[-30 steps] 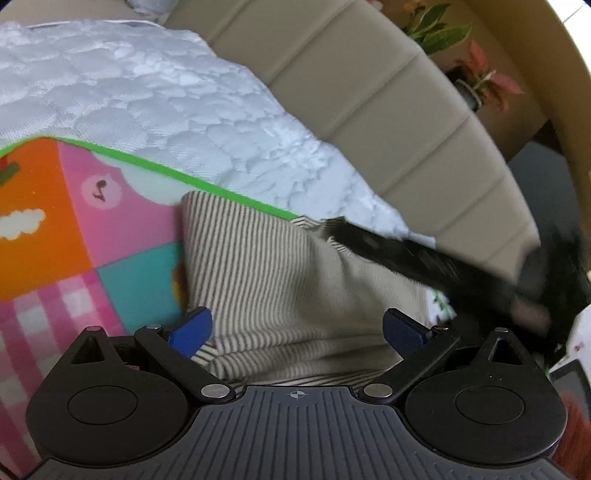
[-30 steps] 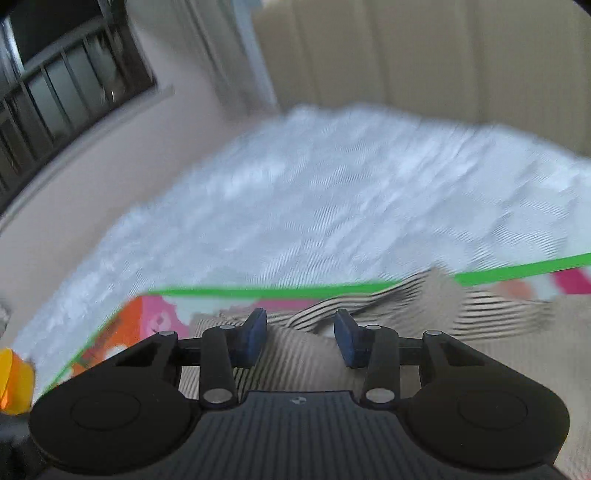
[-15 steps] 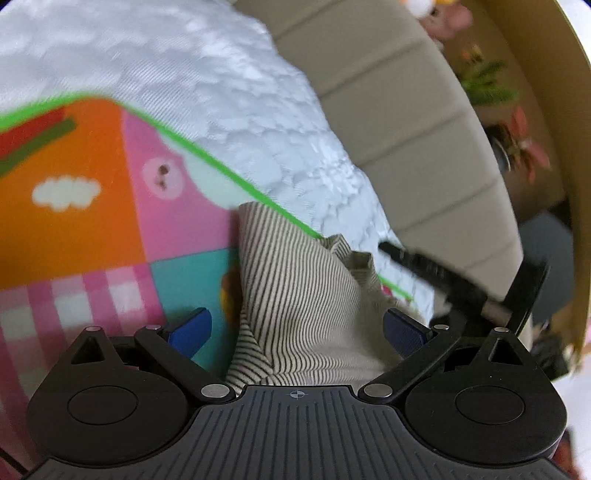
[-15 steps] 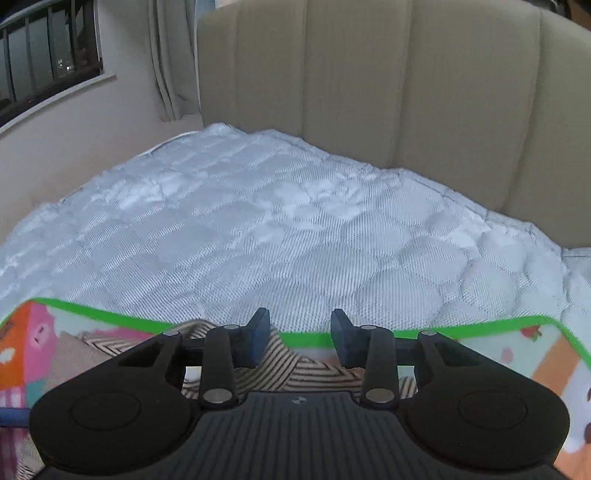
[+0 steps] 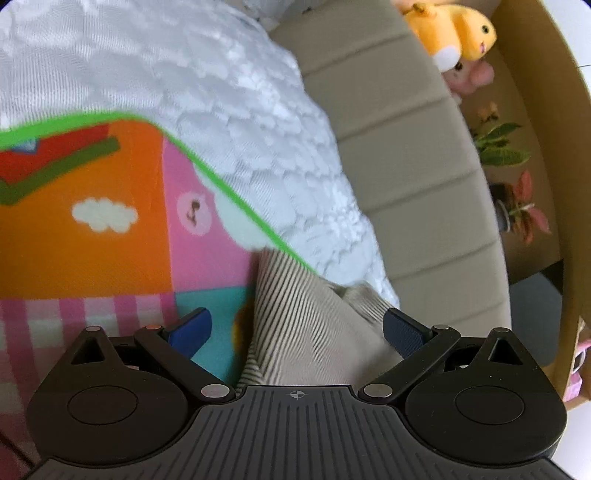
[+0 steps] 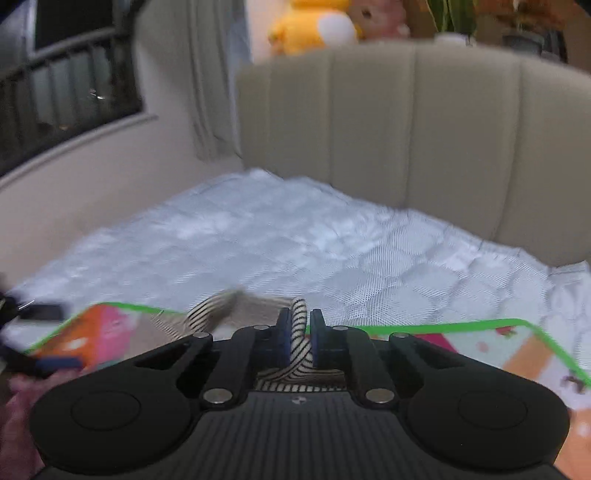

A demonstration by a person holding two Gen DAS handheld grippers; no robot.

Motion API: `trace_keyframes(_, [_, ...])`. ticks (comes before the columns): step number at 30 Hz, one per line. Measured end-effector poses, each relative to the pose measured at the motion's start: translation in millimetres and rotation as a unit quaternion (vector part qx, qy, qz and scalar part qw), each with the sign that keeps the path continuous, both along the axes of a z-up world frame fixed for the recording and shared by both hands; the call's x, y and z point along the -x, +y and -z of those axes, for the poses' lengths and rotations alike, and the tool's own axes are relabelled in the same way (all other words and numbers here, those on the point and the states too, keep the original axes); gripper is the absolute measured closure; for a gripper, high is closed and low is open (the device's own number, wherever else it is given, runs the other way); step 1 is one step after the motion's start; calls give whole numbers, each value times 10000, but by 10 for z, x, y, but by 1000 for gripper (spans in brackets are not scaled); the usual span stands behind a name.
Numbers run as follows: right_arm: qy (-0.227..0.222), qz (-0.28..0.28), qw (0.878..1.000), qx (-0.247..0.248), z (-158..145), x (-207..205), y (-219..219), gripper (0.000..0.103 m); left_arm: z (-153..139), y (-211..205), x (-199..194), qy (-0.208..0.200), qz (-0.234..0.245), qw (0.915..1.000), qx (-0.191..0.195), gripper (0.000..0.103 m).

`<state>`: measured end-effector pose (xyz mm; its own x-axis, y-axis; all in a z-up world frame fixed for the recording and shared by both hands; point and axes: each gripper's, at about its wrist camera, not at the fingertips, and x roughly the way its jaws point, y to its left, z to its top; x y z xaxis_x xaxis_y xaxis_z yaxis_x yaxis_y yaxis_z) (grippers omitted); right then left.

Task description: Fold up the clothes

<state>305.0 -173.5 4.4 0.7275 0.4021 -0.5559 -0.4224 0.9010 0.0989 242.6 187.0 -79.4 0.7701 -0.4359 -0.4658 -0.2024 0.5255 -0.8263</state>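
Jaws of the right gripper (image 6: pixel 297 341) are pressed together on a bunched fold of the striped garment (image 6: pixel 298 345); the fabric stands pinched between the two blue pads and trails off to the left over the play mat (image 6: pixel 480 341). Jaws of the left gripper (image 5: pixel 295 328) stand wide apart with nothing gripped; the same garment lies beneath and between them, untouched by either pad so far as can be seen.

Location of the task item: one beige, dark-striped garment, lying on the colourful green-edged mat, near the mat's edge towards the padded headboard (image 5: pixel 417 192). The mat rests on the white quilted mattress (image 5: pixel 221 85).

Step in hand, by my judgement: an edge has been seized by the right gripper for a fold; the left is placed to take a second hold. The next move calls for the left jaws to close on the cloth, then both to carry the edge across evenly.

Count: two grippers, one garment, one mat, two plush toys (image 5: pixel 454 29) on the ledge, two potted plants (image 5: pixel 513 206).
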Motion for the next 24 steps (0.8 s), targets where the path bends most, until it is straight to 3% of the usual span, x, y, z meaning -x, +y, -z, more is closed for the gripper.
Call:
trace_keyframes(3, [92,-159,9998,-78,-153,516,-255,98,-219,-38,131,-151,-83,9997,-165,1])
trace_keyframes(7, [358,-456,9983,103,-102,1087,-468,98,-502,-144,386,-239,-104,9994,-217,1])
trace_keyframes(9, [485,-661,9965,165,-60,1287,-528,96,-613,-210,527,-235,0,9995,-202,1])
trace_keyframes(12, [468,-785,9958,107,-82,1515,-646,96,-781,-335,725,-198,178,9985,-474,1])
trace_keyframes(14, [406,-696,9967,57,-139,1592,-772,88,-869,-417,831,-120,342,9972,-660,1])
trace_keyframes(18, [399,-339,9986,-18,-195,1622,-998,56,-869,-608,979,156,757,9927,-930,1])
trace_keyframes(21, [690,76,9975,-117,-129,1546,-1200,46,-767,-793,1022,433,1126,9858,-1165,1])
trace_keyframes(24, [1155,320,9924,-271,86,1370,-1298,43,-591,-920,1050,722,1291,9799,-1341,1])
